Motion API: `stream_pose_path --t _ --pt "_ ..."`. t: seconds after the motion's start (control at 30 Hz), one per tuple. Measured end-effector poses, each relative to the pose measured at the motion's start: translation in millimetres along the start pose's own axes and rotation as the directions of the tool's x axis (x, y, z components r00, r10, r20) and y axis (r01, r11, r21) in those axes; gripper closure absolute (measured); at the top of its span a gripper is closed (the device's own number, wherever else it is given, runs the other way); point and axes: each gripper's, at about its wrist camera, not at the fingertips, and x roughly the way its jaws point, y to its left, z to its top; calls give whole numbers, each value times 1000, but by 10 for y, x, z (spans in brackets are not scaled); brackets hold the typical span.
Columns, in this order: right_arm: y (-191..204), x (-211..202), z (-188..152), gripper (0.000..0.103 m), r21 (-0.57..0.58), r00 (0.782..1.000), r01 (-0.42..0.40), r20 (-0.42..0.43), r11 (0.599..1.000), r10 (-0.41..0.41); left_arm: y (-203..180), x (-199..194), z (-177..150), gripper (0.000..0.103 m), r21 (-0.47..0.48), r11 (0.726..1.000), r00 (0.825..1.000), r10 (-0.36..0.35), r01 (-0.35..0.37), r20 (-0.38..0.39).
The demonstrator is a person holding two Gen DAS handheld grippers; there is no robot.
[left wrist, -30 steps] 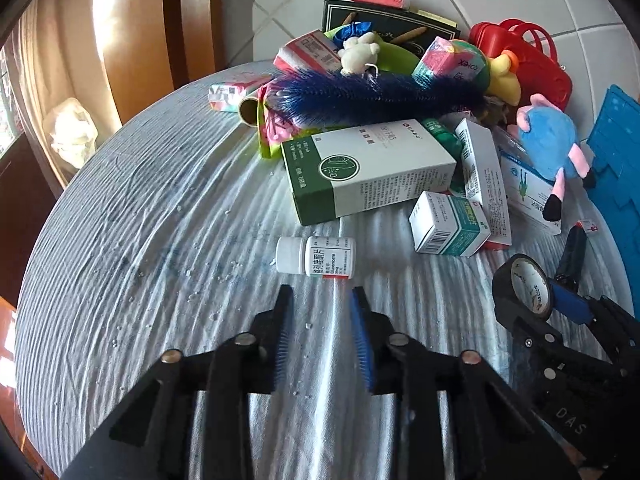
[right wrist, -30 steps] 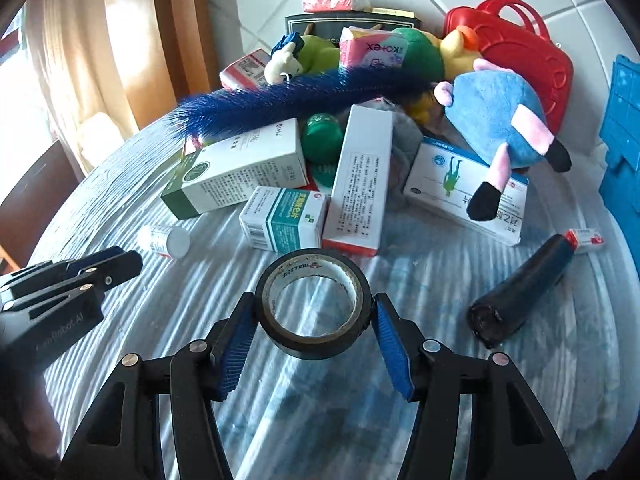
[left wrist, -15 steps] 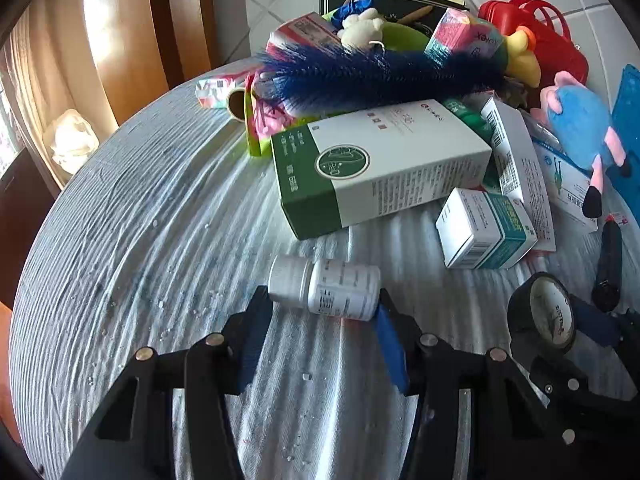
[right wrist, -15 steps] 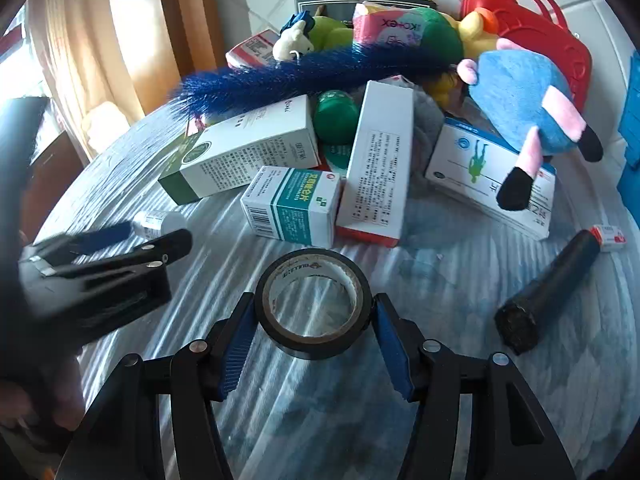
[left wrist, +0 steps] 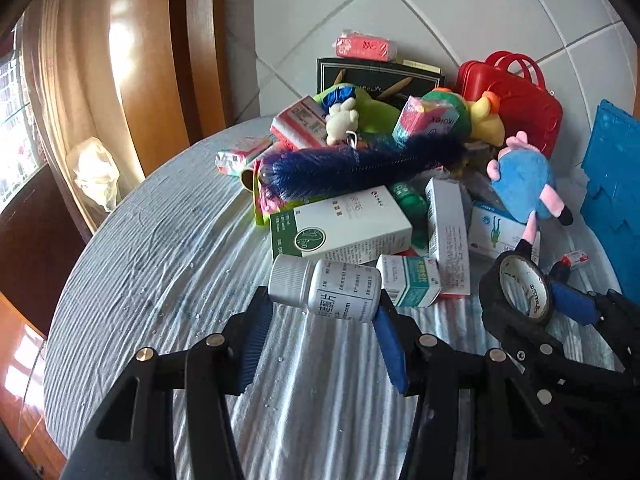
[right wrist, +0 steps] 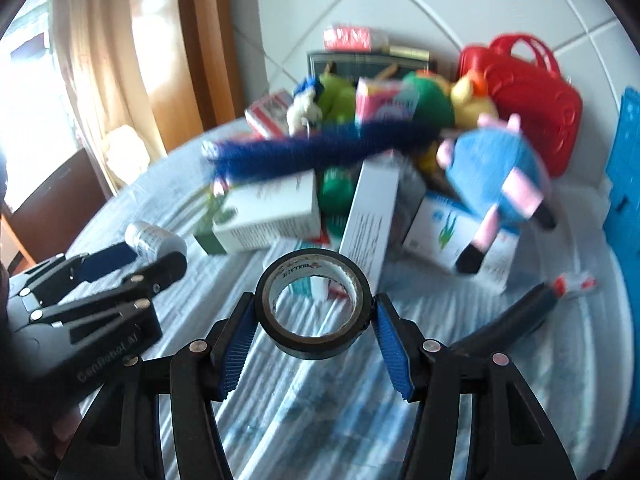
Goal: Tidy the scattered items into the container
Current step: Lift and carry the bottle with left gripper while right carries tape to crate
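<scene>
Round table (left wrist: 132, 264) covered in a pale ribbed cloth with water droplets on it. White tiled wall (left wrist: 460, 20) behind, wooden door frame (left wrist: 132, 60) and a curtain (right wrist: 92, 60) with bright window light on the left.

Left gripper (left wrist: 324, 316): clamped end to end on a white pill bottle (left wrist: 326, 290), cap toward the left, bottle lying sideways and clear of the cloth. Right gripper (right wrist: 314, 316): clamped across a black tape roll (right wrist: 314, 304), hole facing the camera, also off the cloth.

The rest sits in a pile toward the wall: green-and-white box (left wrist: 340, 228), small teal box (left wrist: 410, 286), tall white box (left wrist: 446, 232), long blue bristle brush (left wrist: 360, 164) across the top, blue plush (left wrist: 520, 180), green plush (left wrist: 360, 100), red plastic case (left wrist: 516, 108) at the back. Blue crate (left wrist: 612, 192) stands at the right table edge, just beside the pile.

View differences:
- Left wrist view is sharp; it shows the bottle label, a small striped pack (left wrist: 240, 154) left of the pile, and the right gripper side-on at the right edge.
- Right wrist view is motion-blurred; it shows a black cylinder (right wrist: 508, 320) lying on the cloth at right with a small red-and-white tube (right wrist: 576, 284) at its far end, and the left gripper from the side with part of a hand (right wrist: 36, 432) behind it.
</scene>
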Motion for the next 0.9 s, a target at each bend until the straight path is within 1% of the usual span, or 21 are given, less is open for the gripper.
stream_pose_path --t 0.17,0.27,0.4,0.5,0.67,0.8,0.9 --pt "-135 -556 175 45 -44 995 -14 95 999 18 -220 -523 83 53 -16 1000 998 20 -19 54" --pt "-184 -933 255 45 -55 988 -9 153 998 18 -357 -879 171 53 0 1000 995 19 -19 93" --pt "-244 -1425 320 45 -43 974 19 224 999 -8 -507 -1325 290 53 31 999 988 -18 14 155" --pt "-266 -1790 311 45 -33 961 69 270 997 -58 -603 -1600 314 53 62 997 980 -57 46 191" --pt "-337 -2284 264 45 -4 941 176 293 984 -168 -794 -1919 287 53 108 989 970 -123 102 209" --pt "-531 -2621 181 45 39 922 247 298 968 -248 -1073 -2125 278 53 141 977 959 -189 161 213" --pt "-720 -2893 121 45 69 901 295 313 953 -301 -1353 -2291 296 53 174 962 944 -246 210 220"
